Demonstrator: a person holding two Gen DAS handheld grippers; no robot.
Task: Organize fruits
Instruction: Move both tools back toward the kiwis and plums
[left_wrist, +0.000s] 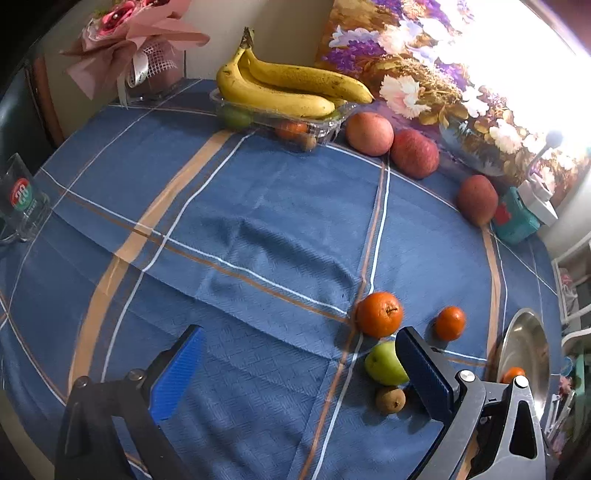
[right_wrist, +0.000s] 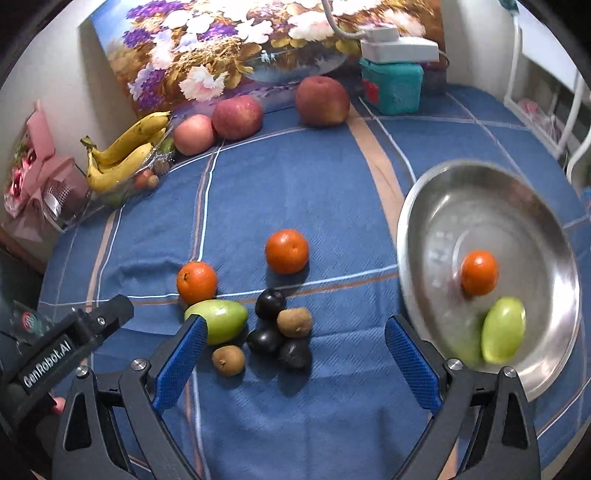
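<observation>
A steel plate (right_wrist: 443, 206) lies at the right on the blue cloth and holds an orange (right_wrist: 479, 272) and a green fruit (right_wrist: 504, 329). On the cloth lie two oranges (right_wrist: 287, 251), a green fruit (right_wrist: 221, 319), two kiwis (right_wrist: 294, 322) and three dark plums (right_wrist: 270, 303). My right gripper (right_wrist: 295, 360) is open and empty, just above this cluster. My left gripper (left_wrist: 299, 373) is open and empty; the oranges (left_wrist: 379, 314), green fruit (left_wrist: 384, 363) and a kiwi (left_wrist: 390, 399) lie by its right finger.
Bananas (left_wrist: 284, 88) sit on a clear tray (left_wrist: 325, 123) of small fruit at the back. Three red apples (left_wrist: 369, 133) line the flower painting (left_wrist: 424, 66). A teal box (left_wrist: 515, 221), a bouquet (left_wrist: 129, 44) and a glass (left_wrist: 22, 199) stand at the edges.
</observation>
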